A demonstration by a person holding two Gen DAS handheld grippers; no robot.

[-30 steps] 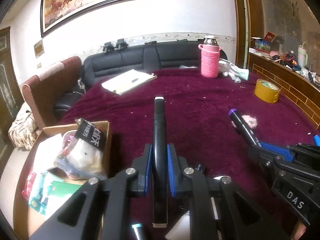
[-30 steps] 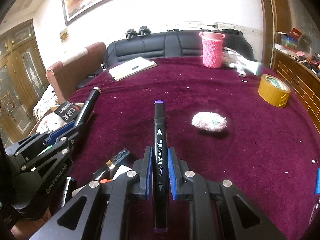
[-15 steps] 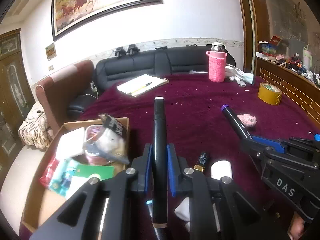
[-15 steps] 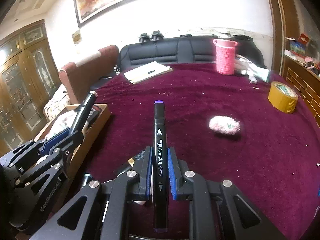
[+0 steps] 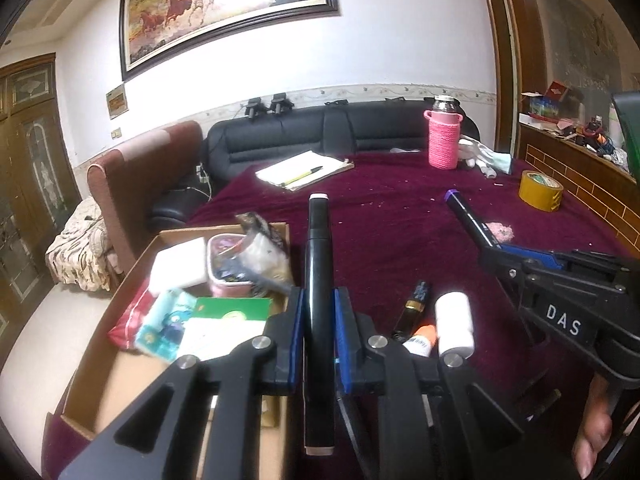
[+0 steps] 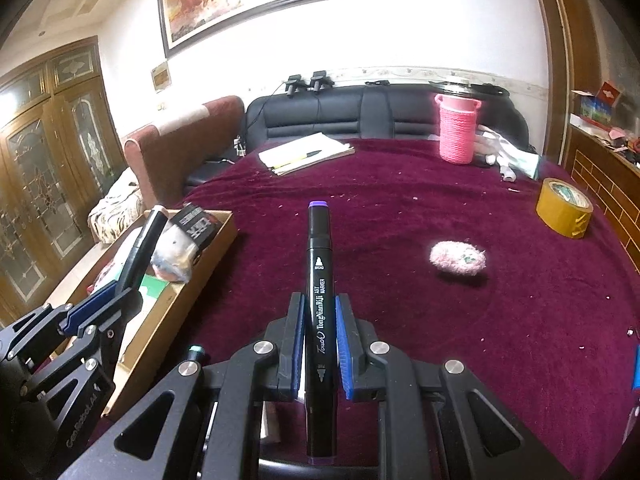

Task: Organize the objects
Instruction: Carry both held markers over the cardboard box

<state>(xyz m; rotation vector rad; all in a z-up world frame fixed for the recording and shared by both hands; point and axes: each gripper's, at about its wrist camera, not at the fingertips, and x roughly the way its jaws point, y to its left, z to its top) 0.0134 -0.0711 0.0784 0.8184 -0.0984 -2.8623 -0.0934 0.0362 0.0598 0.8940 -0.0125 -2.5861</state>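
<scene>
Markers lifted, box nearer at lower left.
Left claw (image 5: 319, 322) grips white-capped marker (image 5: 318, 280); right claw (image 6: 319, 340) grips purple-capped marker (image 6: 319, 288); cardboard box (image 5: 120, 280) next.

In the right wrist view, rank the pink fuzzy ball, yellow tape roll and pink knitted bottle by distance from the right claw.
1. Pink fuzzy ball, just ahead, right of centre.
2. Yellow tape roll, farther right, near the table edge.
3. Pink knitted bottle, far end by the sofa.

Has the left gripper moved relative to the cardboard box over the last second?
Yes. The left gripper has pulled back and risen: the cardboard box now shows far more of its inside in the left wrist view.
</scene>
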